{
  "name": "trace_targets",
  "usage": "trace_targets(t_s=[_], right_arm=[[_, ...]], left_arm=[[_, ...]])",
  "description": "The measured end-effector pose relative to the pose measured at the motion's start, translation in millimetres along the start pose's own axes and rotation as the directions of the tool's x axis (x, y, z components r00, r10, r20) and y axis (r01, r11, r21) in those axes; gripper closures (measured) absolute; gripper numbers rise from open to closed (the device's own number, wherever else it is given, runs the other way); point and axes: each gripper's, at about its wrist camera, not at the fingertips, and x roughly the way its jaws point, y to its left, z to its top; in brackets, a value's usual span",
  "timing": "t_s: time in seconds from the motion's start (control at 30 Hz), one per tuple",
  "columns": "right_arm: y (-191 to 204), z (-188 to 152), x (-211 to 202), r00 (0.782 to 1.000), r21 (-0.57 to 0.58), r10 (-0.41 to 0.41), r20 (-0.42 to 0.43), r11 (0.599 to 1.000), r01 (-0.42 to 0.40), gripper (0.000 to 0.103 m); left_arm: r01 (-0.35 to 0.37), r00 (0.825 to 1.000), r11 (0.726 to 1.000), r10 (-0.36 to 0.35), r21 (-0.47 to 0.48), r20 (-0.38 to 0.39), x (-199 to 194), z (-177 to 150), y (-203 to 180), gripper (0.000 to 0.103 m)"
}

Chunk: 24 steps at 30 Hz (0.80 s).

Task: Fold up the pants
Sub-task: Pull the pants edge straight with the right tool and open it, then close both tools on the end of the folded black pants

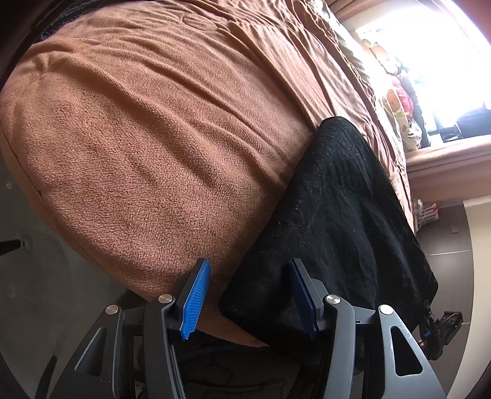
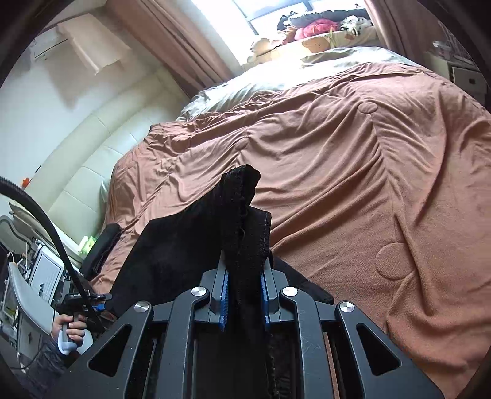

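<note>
Black pants (image 1: 343,214) lie on a brown blanket (image 1: 153,138) near the bed's edge. My left gripper (image 1: 250,294) hovers open over one corner of them. Its blue pads (image 1: 196,294) stand wide apart, with the pants' edge and a bit of blanket between them, unpinched. In the right wrist view my right gripper (image 2: 244,294) is shut on a bunched, stitched edge of the pants (image 2: 242,214), which sticks up past the fingertips and is lifted off the bed. A person's hand (image 2: 72,331) holds the left gripper's handle at the lower left.
The brown blanket (image 2: 368,184) covers a wide bed, with a pale pillow and soft toys (image 2: 316,27) by a bright window. A white padded headboard (image 2: 92,159) and a cluttered desk (image 2: 36,276) are on the left. Grey floor tiles (image 1: 445,233) lie beyond the bed's edge.
</note>
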Motion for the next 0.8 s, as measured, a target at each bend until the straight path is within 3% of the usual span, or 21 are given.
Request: trace_targets(t_s=[0.17, 0.27, 0.4, 0.6, 0.8], right_arm=[[-36, -7, 4, 0.991, 0.073, -0.112, -0.073, 0.990, 0.118, 0.067], [-41, -20, -1, 0.993, 0.118, -0.081, -0.088, 0.989, 0.091, 0.067], [-44, -41, -9, 0.992, 0.156, -0.063, -0.112, 0.985, 0.080, 0.059], [-52, -79, -15, 0.985, 0.246, 0.014, -0.174, 0.969, 0.029, 0.059], [-60, -113, -30, 0.984, 0.361, 0.080, -0.160, 0.932, -0.017, 0.059]], left_arm=[[0.013, 1.000, 1.000, -0.013, -0.001, 0.003, -2, -3, 0, 0.048], [0.018, 1.000, 1.000, -0.018, 0.000, 0.004, -4, -5, 2, 0.048], [0.035, 0.999, 0.999, -0.035, -0.001, 0.006, -9, -10, 6, 0.048], [0.068, 0.998, 0.998, -0.068, 0.001, -0.001, -12, -17, 10, 0.048], [0.126, 0.992, 0.992, -0.126, -0.006, -0.015, -10, -25, 13, 0.048]])
